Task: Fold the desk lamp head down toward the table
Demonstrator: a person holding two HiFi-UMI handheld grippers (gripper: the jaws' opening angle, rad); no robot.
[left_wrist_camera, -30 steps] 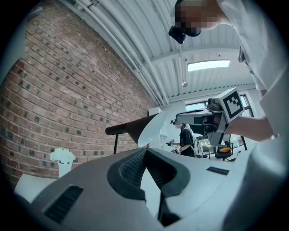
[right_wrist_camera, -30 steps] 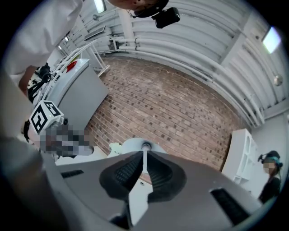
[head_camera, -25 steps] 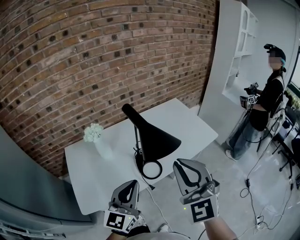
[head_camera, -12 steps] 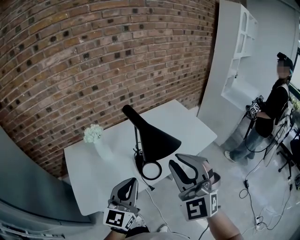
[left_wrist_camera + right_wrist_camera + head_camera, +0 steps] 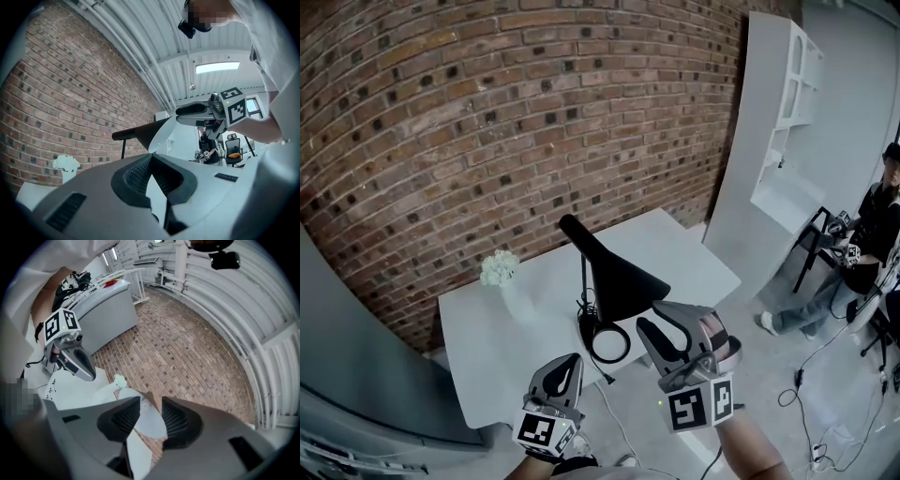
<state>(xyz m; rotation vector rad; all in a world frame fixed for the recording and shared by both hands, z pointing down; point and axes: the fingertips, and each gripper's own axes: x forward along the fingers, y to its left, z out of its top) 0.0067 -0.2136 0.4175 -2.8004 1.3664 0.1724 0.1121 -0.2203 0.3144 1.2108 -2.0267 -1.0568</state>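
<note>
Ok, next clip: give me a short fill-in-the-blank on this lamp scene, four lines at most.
1. The black lamp stands on a white ___.
2. The vase beside it holds white ___.
3. The wall behind them is made of ___.
4. The lamp's base is shaped like a ___.

Missing words: table; flowers; brick; ring.

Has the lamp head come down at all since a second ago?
No. The lamp head sits at the same tilt over the white table, at the same gap from the flower vase, as before.
</note>
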